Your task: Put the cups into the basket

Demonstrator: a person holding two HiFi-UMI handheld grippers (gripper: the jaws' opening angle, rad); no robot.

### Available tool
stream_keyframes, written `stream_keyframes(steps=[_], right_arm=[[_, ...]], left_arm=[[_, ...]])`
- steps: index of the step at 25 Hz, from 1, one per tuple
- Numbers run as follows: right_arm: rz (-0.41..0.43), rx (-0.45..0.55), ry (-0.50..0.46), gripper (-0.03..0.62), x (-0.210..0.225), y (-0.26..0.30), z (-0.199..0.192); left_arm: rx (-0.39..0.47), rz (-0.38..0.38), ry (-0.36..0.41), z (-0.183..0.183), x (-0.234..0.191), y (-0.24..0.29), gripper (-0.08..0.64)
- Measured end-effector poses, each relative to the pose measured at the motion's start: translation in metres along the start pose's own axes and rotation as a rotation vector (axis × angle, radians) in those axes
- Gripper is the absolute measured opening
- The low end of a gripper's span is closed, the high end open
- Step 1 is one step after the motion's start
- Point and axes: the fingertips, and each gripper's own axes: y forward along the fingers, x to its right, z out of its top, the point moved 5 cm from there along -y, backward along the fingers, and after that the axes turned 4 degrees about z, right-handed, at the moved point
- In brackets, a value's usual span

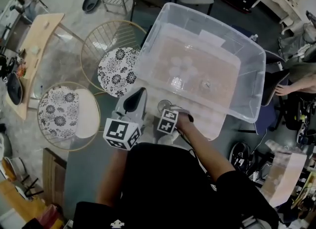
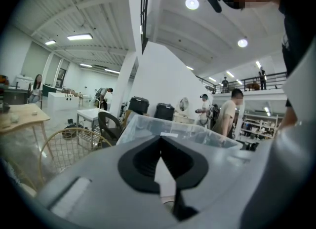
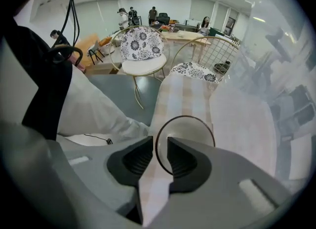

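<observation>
Straddling the cup's rim, jaws apart and not yet gripping, the right gripper should pinch that thin, slippery, fragile glass wall gently.

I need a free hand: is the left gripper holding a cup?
No, the left gripper has its jaws together at the tips, nothing between them.

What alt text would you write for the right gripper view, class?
The right gripper, jaws open, straddles the rim of a clear glass cup standing on a pale checked tabletop. A clear plastic bin lies at right; two wire chairs with floral cushions stand beyond.
</observation>
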Motion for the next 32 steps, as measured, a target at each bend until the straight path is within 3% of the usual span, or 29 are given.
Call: stream_keyframes(steps=[8,12,16,32], right_arm=[[-0.052,-0.148,-0.107,0.098,0.0,0.021,-0.003],[-0.038,-0.184,-0.138,0.081,-0.002,0.023,-0.002],[-0.034,-0.178,-0.151,0.062,-0.004,0.022,-0.001],[0.001,-0.072,-0.04,0.04,-0.002,0.005,-0.003]], left_arm=[[-0.004,0.028,-0.02,-0.004,-0.007,-0.007,0.006],[-0.008,0.03,-0.025,-0.005,-0.007,-0.009,0.006],[-0.015,0.035,-0.028,-0.007,-0.007,-0.01,0.006],[-0.027,0.025,-0.03,-0.008,-0.006,-0.006,0.007]])
